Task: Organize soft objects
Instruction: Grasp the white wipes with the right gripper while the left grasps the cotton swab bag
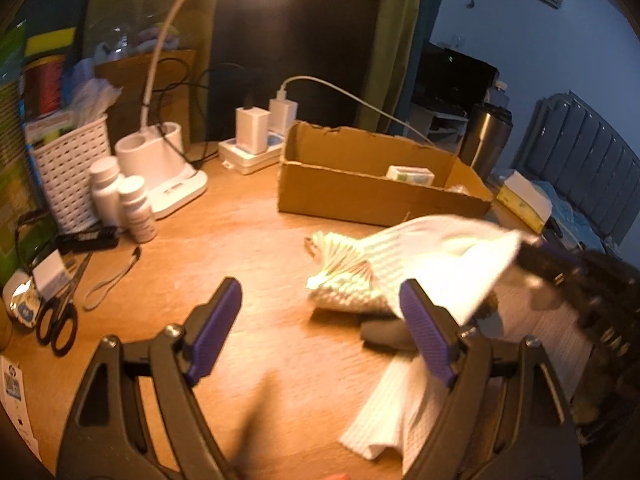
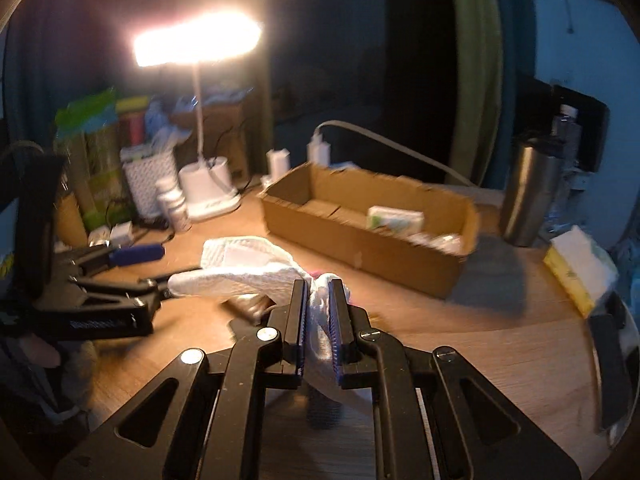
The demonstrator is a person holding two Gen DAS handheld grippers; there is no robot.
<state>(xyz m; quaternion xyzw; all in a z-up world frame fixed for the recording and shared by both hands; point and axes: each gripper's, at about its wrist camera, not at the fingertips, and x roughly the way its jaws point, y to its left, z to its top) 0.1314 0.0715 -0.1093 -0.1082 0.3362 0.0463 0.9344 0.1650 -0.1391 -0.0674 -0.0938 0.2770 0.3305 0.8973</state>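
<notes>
Two hand-held tongs work over a lamp-lit wooden desk (image 1: 248, 240). The right tongs (image 2: 319, 292) are clenched on a bunched white cloth (image 2: 256, 276); the fabric is pinched between the two black pads and trails away to the left of them, lifted off the desk. In the left wrist view the same cloth (image 1: 448, 256) hangs in the air ahead and to the right of the left tongs, with the right tongs (image 1: 532, 256) gripping its far right edge.

The left tongs (image 1: 320, 320) are released, their purple pads spread wide with nothing between them. Just beyond their right pad a bag of cotton swabs (image 1: 340, 280) lies on the desk, partly under the lifted cloth. A second white cloth (image 1: 400, 412) lies flat below that right pad.

Farther ahead of both tongs stands an open cardboard box (image 1: 372, 196) with a small packet (image 1: 410, 174) inside. A steel tumbler (image 2: 528, 196) stands to the box's right.
</notes>
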